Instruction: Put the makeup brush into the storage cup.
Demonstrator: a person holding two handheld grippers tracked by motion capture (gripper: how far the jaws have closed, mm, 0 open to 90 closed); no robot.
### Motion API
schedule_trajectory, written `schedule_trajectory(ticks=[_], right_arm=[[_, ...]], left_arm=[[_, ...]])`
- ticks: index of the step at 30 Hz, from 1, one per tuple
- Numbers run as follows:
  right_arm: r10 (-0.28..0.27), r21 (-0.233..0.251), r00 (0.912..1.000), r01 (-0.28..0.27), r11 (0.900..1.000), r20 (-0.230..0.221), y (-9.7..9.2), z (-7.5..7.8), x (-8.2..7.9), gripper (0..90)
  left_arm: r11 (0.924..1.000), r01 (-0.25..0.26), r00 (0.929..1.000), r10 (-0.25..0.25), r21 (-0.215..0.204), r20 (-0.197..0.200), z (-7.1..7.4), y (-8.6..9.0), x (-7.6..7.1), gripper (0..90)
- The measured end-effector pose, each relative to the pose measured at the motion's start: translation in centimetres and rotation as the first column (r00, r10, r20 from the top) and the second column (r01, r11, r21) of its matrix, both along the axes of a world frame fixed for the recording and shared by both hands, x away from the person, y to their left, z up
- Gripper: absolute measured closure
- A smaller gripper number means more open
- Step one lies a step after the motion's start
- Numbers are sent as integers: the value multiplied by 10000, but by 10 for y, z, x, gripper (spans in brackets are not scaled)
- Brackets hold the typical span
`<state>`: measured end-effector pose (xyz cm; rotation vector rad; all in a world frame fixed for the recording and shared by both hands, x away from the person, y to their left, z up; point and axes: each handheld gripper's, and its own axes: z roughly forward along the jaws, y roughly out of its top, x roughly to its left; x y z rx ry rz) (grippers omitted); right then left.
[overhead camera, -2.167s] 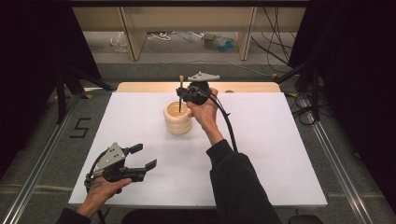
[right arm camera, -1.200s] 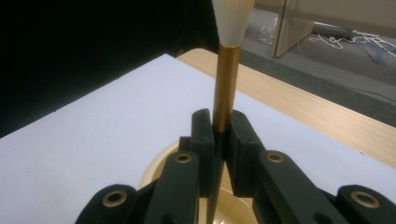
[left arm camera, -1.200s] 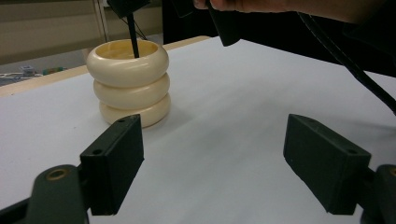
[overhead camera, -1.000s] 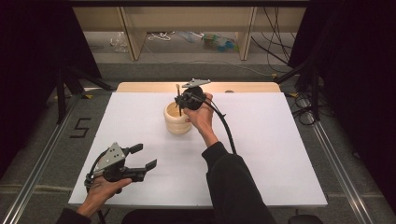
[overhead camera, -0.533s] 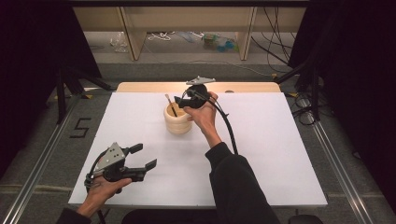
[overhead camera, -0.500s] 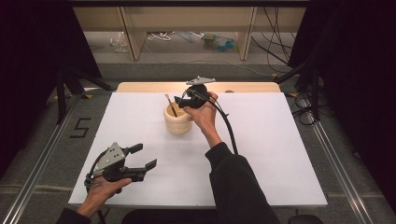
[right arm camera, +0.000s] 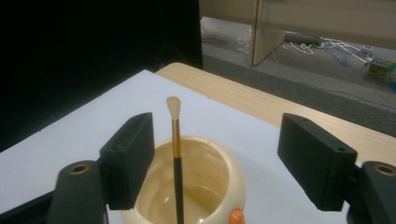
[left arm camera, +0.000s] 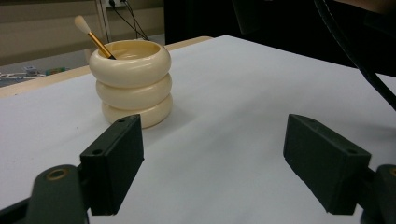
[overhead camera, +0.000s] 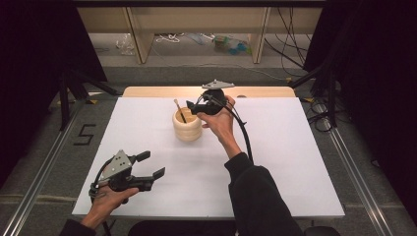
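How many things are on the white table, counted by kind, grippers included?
Cream ringed holder: 1
Brush, standing in the holder: 1
Grippers, left gripper and right gripper: 2
Total: 4

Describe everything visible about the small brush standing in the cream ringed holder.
The small brush has a pale, rounded bristle tip at the top, a gold-orange ferrule beneath it and a thin black handle. It stands bristles up inside the cream holder of three stacked rings, its lower end down in the cup. In the left gripper view it tilts and rests against the holder's rim. In the right gripper view it rises between the wide-open jaws of the right gripper, which do not touch it.
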<state>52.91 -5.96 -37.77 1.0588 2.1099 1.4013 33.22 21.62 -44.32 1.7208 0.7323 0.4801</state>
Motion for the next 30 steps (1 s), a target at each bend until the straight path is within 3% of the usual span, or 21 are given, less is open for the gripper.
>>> schedule_trajectory(ticks=[3,9,13,21,24,30], right_arm=[[33,-227,10000,-31,9997,69,-4,1,-2,254],[184,-58,9993,-182,9998,334,-15,8,-11,229],[345,-68,9989,-343,9994,319,-25,14,-20,213],[619,-113,9956,-612,9981,701,-43,21,-38,207],[700,-126,9957,-693,9975,614,-50,23,-46,195],[837,42,9916,-845,9964,987,-65,24,-61,189]], left_arm=[[10000,-9,10000,9,-11,-40,0,0,0,201],[9999,-100,9999,100,8,-64,0,0,0,201],[9999,-143,9999,144,26,-66,0,0,0,201],[9999,-84,10000,83,56,42,0,1,1,201],[10000,-12,10000,12,0,13,0,0,0,200],[9998,-198,9998,198,-27,-35,0,1,0,200]])
